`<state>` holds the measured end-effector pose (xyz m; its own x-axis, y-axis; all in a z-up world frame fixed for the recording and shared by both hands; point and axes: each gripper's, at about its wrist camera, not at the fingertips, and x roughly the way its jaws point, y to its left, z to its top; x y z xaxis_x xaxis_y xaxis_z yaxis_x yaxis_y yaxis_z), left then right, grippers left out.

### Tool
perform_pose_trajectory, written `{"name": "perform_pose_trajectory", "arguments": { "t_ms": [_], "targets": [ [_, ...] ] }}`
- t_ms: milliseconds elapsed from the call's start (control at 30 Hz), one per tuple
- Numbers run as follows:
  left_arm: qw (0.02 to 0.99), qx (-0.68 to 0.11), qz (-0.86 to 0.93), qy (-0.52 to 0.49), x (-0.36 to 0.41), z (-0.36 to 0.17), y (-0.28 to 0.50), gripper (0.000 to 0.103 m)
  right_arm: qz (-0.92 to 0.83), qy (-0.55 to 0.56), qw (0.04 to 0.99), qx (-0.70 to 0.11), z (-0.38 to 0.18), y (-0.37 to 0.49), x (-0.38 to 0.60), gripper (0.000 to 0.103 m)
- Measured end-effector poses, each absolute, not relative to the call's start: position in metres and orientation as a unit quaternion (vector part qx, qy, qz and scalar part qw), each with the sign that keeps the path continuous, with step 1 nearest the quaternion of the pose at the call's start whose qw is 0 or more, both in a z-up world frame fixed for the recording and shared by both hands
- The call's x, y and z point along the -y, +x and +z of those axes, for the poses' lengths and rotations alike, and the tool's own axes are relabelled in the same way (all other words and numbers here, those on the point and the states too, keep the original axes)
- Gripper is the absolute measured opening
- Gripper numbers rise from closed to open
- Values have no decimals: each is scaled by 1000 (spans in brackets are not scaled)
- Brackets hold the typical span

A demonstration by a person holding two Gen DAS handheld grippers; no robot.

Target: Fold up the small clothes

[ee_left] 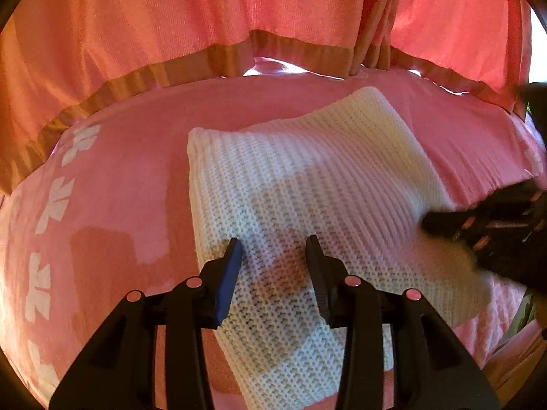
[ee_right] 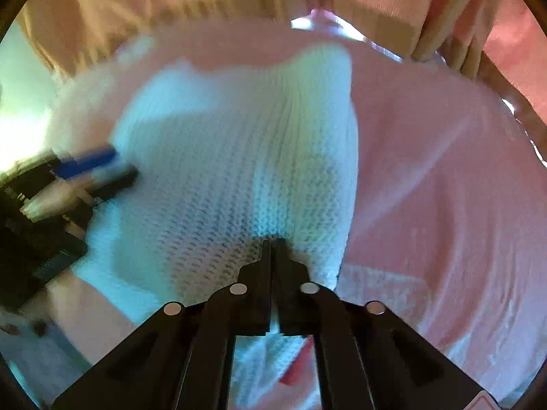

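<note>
A home: pink patterned bedspread (ee_left: 112, 184); matching drawn curtains (ee_left: 171, 10).

The left wrist camera sits just behind its own gripper (ee_left: 273, 249), low and close above the white knit garment (ee_left: 307, 188), facing the pink curtain (ee_left: 205, 17). The right wrist camera looks past its gripper (ee_right: 272, 242) from the garment's opposite side, equally close but blurred. Both views share the garment, the pink cloth (ee_left: 130, 171) beneath it, and each other's gripper at the frame edge.
</note>
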<state>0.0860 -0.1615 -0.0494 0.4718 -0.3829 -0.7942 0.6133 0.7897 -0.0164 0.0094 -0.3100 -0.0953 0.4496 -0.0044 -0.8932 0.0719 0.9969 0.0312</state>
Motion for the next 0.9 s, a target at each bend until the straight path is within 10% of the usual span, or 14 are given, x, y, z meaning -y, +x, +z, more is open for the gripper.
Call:
{"name": "perform_pose_trajectory", "arguments": {
  "t_ms": [467,533,600,900],
  "targets": [
    [849,-415,-315,88,144,-31,78,49,-34,23,880,-473,-73,-16,304,6],
    [855,-404,-320,60,134,-20,76,83,-49,23,891,-451,-63,-19,304,39],
    [871,-381,-309,36,125,-13,77,93,-74,21,899,-432,-59,-21,311,69],
    [842,-463,-274,-38,125,-57,126,96,-67,127,863,-484,-101,1,355,73]
  ]
}}
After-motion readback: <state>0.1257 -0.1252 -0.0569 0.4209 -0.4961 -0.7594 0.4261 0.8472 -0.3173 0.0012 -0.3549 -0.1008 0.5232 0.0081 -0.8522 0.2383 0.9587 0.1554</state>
